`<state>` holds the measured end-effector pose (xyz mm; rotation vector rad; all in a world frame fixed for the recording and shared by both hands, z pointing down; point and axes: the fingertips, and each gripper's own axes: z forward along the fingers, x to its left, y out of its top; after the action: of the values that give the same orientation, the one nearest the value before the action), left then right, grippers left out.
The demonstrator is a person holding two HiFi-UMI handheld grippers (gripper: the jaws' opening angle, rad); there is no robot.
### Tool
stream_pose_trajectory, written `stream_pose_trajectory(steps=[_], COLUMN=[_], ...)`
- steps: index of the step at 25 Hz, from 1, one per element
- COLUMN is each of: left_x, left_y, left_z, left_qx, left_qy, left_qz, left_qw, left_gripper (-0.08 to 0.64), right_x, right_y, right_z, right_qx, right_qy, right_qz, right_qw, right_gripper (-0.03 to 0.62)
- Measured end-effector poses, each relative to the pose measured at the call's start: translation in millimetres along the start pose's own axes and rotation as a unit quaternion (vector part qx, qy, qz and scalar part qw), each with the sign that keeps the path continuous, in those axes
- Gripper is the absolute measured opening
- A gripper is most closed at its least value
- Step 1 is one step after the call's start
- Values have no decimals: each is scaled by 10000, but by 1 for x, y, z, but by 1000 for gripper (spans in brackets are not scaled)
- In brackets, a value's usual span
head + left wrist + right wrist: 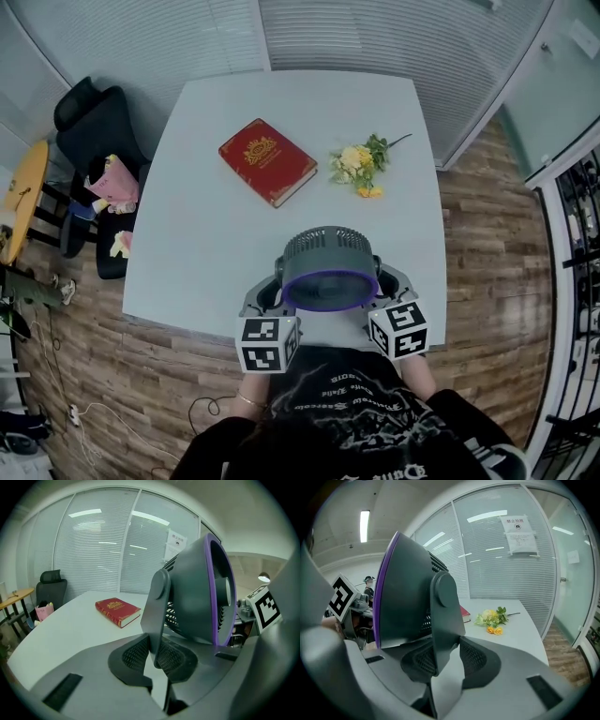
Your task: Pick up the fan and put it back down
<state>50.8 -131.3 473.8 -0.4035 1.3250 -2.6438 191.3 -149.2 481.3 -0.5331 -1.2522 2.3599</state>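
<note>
Over at the far left, about 10 o'clock from the fan, a black office chair (94, 131) stands off the counter's (197, 253) edge with a pink bag (115, 181) on its seat. On the pale counter a red book (267, 160) with a gold crest lies flat at roughly 11 o'clock from the fan, its corners turned askew to the edges. The left hand-held gripper (152, 656) is closed tight on the fan's left side bracket, the mesh pads pressing the grey arm from both sides. The fan (330, 267), dark grey with a purple ring round its face, hangs between the two tools over the counter's near edge at 6 o'clock, face tipped up toward the person. Just past 12 o'clock from it a small bunch of yellow and white flowers (359, 166) lies on its side, well apart from the book. The right hand-held gripper (445, 660) clamps the opposite bracket, its jaws a little wider round that arm.
</note>
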Motion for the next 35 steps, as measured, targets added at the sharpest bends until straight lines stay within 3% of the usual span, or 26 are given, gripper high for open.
stream_pose_trajectory(steps=[13, 19, 28, 35], left_x=[15, 48, 104, 150], left_y=[-8, -15, -21, -18], left_z=[-17, -35, -60, -74], left_qx=[-110, -127, -147, -172], left_qy=[452, 905, 1236, 1361], left_qz=[-77, -384, -763, -838], left_qw=[9989, 9951, 9893, 9870], left_gripper=[41, 41, 41, 40], right_x=[20, 52, 106, 144], right_y=[6, 16, 30, 42], right_z=[16, 40, 77, 106], right_qx=[18, 136, 240, 272], right_qy=[612, 1047, 1441, 1525], right_qz=[-478, -789, -1018, -1101], right_qw=[9970, 9913, 9840, 9818], right_gripper=[118, 120, 120, 120])
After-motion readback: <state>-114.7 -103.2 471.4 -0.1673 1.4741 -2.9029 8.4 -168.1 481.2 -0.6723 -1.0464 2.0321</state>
